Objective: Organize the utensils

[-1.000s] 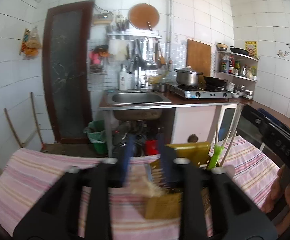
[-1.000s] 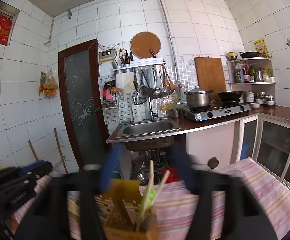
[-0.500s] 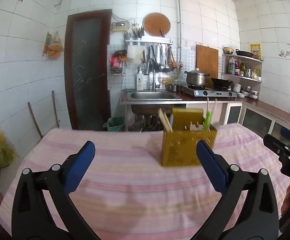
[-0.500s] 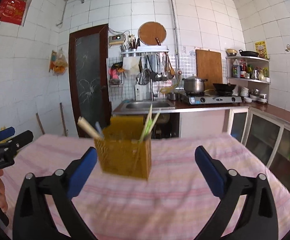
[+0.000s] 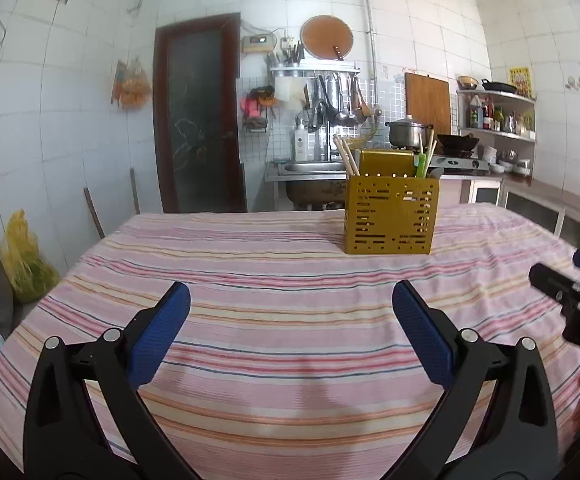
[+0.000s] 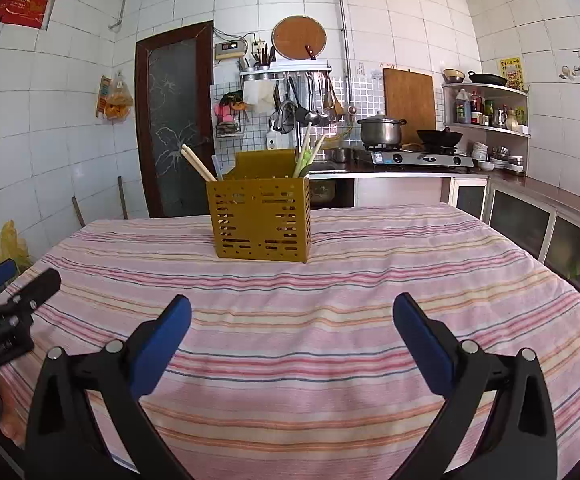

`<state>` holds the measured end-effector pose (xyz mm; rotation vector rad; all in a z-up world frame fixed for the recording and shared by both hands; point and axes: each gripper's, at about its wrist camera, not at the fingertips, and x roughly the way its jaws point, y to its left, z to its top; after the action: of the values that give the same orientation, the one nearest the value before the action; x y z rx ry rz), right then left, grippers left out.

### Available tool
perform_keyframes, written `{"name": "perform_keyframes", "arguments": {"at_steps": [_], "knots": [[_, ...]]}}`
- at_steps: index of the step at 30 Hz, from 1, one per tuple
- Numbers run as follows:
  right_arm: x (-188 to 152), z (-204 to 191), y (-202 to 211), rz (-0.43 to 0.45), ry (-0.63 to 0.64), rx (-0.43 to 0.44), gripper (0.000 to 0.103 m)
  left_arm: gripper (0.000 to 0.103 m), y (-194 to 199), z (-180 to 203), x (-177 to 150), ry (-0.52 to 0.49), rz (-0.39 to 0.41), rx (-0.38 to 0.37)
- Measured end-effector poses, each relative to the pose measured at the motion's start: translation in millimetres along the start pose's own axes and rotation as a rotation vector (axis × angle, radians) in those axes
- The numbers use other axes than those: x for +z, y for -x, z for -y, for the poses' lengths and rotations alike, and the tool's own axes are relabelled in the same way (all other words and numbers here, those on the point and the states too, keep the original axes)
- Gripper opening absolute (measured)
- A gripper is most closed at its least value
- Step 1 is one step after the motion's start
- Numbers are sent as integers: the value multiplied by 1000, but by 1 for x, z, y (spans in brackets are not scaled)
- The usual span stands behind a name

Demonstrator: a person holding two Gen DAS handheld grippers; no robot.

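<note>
Both claws, left (image 5: 290, 326) and right (image 6: 292, 330), stand apart and empty. The yellow utensil caddy (image 6: 261, 222) stands upright ahead, right of the left claw's centreline and left of the right's; neither is clearly nearer.

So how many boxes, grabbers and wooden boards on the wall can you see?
Box: 1
Grippers: 2, left gripper and right gripper
Boards: 2, round board and square board
Total: 5
</note>
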<state>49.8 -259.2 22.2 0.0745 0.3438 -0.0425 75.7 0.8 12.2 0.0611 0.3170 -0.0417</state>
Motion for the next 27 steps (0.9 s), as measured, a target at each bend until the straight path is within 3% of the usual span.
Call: {"name": "perform_keyframes", "arguments": {"at_steps": [27], "knots": [[-11,-10,17,100,34,-34,99,98,8,-12,-6,56,54,16]]}}
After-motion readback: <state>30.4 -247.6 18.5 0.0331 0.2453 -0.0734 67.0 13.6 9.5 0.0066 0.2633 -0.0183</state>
